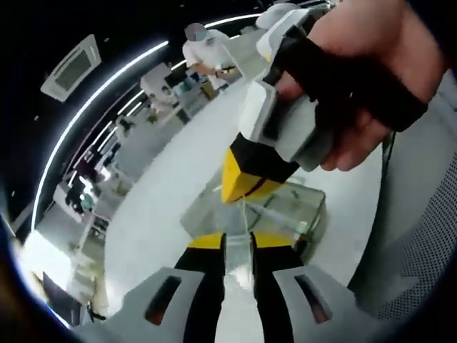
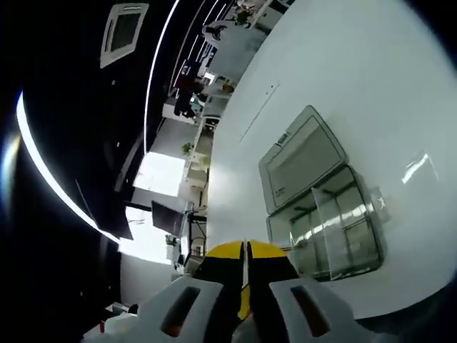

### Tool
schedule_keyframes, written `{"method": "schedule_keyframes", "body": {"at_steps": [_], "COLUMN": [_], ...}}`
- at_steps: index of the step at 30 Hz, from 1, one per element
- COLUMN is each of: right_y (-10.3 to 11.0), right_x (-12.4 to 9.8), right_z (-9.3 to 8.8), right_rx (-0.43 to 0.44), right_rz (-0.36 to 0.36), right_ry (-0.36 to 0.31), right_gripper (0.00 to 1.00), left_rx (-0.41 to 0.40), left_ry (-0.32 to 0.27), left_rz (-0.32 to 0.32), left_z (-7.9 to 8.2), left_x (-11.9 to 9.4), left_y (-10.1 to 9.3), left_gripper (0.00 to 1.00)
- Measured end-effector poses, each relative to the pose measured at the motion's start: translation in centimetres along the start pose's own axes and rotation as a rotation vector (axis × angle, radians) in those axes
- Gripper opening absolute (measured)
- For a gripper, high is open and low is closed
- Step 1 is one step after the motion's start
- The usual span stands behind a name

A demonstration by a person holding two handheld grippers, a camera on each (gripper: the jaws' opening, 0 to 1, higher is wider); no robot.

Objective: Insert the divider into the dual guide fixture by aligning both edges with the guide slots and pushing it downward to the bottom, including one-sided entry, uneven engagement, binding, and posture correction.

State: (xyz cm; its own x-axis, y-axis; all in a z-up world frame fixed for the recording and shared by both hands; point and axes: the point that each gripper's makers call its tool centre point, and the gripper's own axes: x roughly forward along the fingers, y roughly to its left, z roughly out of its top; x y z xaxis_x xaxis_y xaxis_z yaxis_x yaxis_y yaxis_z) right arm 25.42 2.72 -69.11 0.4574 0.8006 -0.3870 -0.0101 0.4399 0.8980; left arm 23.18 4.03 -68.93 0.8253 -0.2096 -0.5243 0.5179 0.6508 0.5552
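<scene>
Clearly divider (image 1: 251, 246), a thin transparent sheet, sits edge-on between left gripper (image 1: 238, 243) jaws, which look clamped on it w/ only a narrow gap. Lower edge seems to reach the clear fixture (image 1: 285, 207) just ahead of the tips; slot engagement can't be read. Right gripper (image 1: 246, 182) hangs just above, held in a gloved hand (image 1: 357, 78); tips together, nothing visibly held.

Risk, as judgement: one-sided entry, then binding if pushed while tilted. Transparency hides slot alignment. Could flex or skid the fixture on the white table (image 2: 343, 64).
</scene>
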Motion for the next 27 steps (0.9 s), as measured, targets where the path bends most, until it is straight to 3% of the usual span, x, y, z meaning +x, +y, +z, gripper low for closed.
{"method": "schedule_keyframes", "body": {"at_steps": [7,10,11,12,19,22,27], "right_y": [0.1,0.1,0.2,0.1,0.7,1.0,2.0], "right_x": [0.1,0.1,0.1,0.1,-0.3,-0.3,-0.6], "right_z": [0.2,0.3,0.3,0.3,0.1,0.1,0.9], "right_rx": [0.042,0.085,0.115,0.121,0.188,0.155,0.086], "right_rz": [0.010,0.029,0.037,0.040,0.092,0.101,0.130], "right_ry": [-0.001,-0.004,-0.003,-0.002,0.030,0.037,0.020], "right_gripper": [0.00,0.00,0.00,0.00,0.01,0.03,0.20], "left_rx": [0.096,0.230,0.333,0.371,0.353,0.347,0.222], "left_ry": [0.006,0.004,0.008,0.007,-0.014,-0.030,-0.034], "left_rz": [0.030,0.071,0.092,0.103,0.107,0.120,0.112], "left_z": [0.2,0.5,0.8,0.9,1.0,1.3,0.7], "left_x": [-0.1,-0.3,-0.5,-0.6,-0.8,-1.1,-1.1], "left_y": [0.3,0.8,0.9,0.9,1.1,1.3,1.9], "left_gripper": [0.07,0.05,0.04,0.04,0.03,0.03,0.03]}}
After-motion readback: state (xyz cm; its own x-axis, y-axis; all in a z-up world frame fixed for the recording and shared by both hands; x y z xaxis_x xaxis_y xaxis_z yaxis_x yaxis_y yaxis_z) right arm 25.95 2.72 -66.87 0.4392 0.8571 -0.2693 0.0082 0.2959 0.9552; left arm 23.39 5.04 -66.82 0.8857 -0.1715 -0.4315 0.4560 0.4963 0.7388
